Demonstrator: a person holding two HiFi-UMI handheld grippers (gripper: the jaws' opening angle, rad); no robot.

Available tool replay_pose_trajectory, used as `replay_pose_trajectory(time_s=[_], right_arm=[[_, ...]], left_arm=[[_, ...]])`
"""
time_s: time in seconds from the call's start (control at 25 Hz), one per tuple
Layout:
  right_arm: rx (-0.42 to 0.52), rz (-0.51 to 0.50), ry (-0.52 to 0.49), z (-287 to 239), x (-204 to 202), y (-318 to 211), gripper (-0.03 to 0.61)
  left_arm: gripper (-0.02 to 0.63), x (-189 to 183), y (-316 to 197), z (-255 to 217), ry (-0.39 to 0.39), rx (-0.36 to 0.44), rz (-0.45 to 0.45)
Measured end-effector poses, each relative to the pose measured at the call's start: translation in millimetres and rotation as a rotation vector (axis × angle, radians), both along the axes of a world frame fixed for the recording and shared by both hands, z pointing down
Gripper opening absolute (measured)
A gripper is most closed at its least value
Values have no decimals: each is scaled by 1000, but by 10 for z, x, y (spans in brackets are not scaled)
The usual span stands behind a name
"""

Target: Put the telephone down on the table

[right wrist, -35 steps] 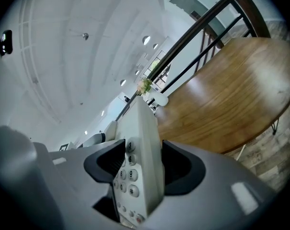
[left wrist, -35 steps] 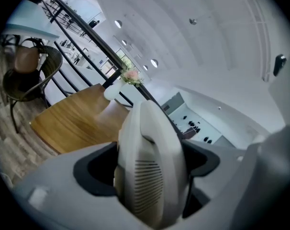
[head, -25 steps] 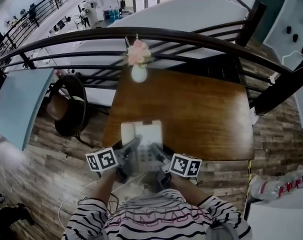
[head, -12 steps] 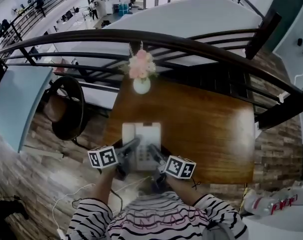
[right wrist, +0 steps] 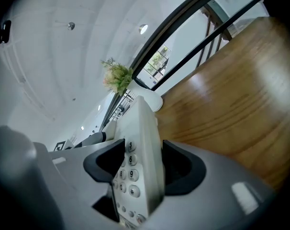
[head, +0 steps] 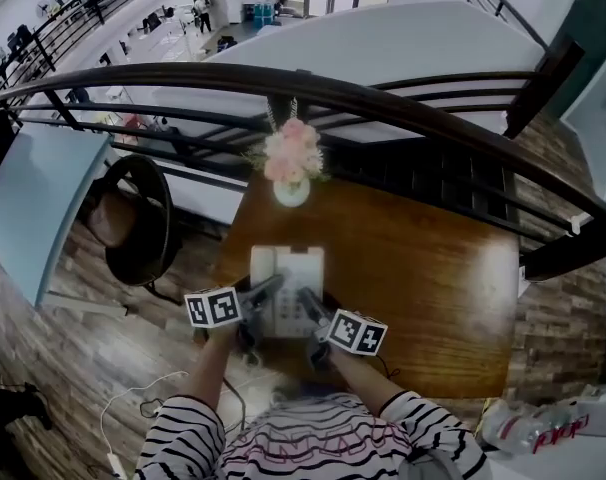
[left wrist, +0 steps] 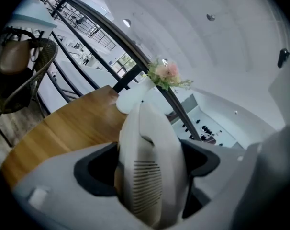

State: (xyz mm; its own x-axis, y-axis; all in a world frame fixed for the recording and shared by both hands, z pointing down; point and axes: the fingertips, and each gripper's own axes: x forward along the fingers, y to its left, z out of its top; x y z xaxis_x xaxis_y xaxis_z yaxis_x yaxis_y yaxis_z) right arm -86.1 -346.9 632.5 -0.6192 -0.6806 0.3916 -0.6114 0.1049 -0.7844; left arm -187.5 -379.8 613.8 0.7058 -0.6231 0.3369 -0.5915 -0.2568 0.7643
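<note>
- Head view: since a second earlier, I had carried the phone (head: 286, 286) forward over the table's (head: 433, 268) near edge. My left claw (head: 270, 293) and right claw (head: 309, 303) flanked it, and its long axis pointed at the vase (head: 291, 190).
- Left gripper view: my jaws clamped the phone's (left wrist: 147, 143) handset side, with the table below.
- Right gripper view: my jaws clamped its keypad side, with the table close beneath.

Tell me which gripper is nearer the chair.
Left. The left gripper holds the telephone on the side toward the chair, which stands beyond the table's left edge. The right gripper holds the opposite side, farther away.
</note>
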Motion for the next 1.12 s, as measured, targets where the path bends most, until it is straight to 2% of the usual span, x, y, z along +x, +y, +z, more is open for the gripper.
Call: replay_pose_trajectory(time_s=[0.48, 0.8, 0.92, 1.12], right_arm=[[-22, 63, 9, 286, 214, -808, 242], [-55, 87, 15, 372, 481, -1081, 241], [-76, 103, -15, 408, 496, -1148, 241], [-102, 118, -4, 478, 527, -1261, 244]], left_arm=[[409, 244, -881, 317, -27, -25, 55], [405, 564, -1201, 452, -101, -39, 85], [405, 595, -1287, 452, -126, -39, 107], [405, 630, -1405, 547, -134, -68, 119]])
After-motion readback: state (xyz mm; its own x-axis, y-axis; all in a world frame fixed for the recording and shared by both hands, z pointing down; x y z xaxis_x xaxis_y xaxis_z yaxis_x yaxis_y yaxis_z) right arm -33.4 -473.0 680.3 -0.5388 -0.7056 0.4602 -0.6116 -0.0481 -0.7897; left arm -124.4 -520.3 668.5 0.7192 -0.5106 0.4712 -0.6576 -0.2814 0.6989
